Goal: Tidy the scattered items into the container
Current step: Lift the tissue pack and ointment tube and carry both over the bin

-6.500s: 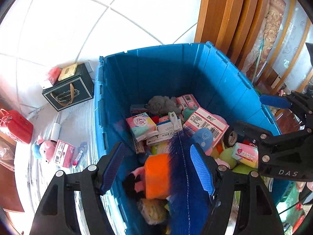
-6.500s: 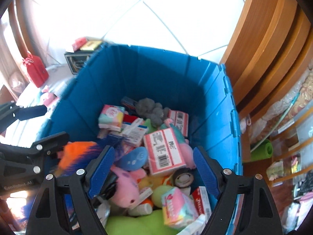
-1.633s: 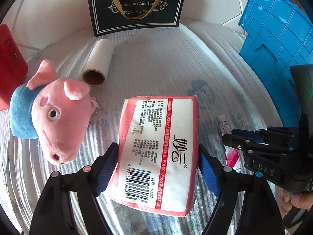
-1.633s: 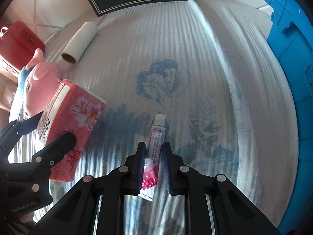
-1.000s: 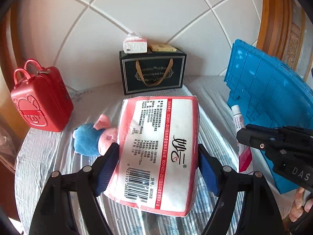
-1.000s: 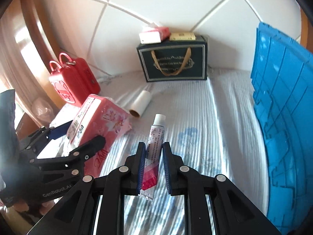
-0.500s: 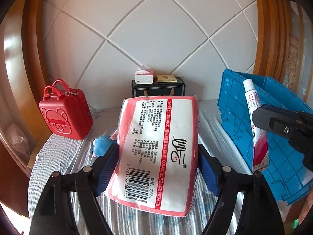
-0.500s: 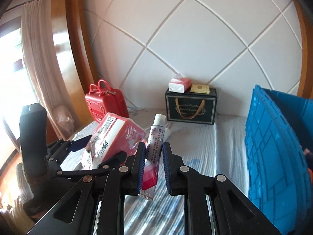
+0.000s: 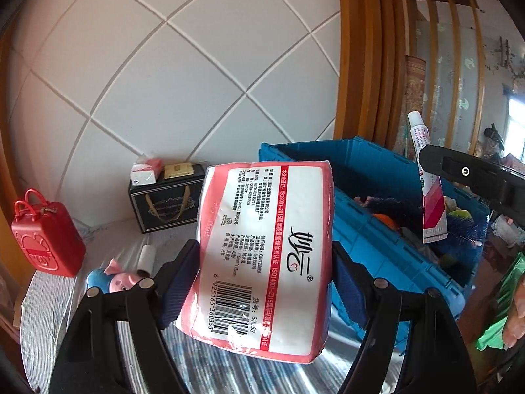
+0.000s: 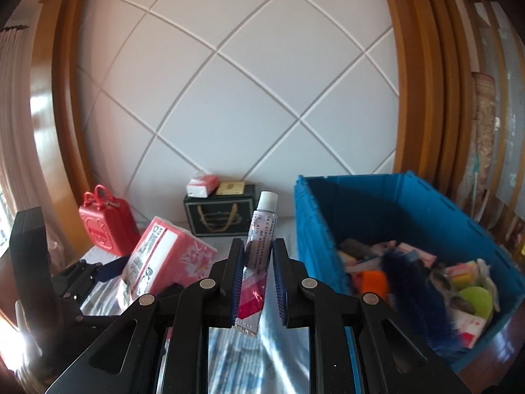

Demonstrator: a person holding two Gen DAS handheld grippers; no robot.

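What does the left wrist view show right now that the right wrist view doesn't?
Only the left wrist view shows the pig plush and the paper roll on the cloth. Only the right wrist view shows the right gripper pinching the tube between its pads, and the green item in the bin. Both show the tissue pack, blue bin, red case and black bag.

Blue plastic crate [image 10: 403, 216] at right, holding mixed items. Dark paper gift bag [image 10: 219, 218] against the tiled wall, left of crate; two small boxes [image 10: 215, 186] on top. Red toy suitcase [image 9: 46, 233] further left. Pink plush pig [image 9: 113, 279] before the bag.
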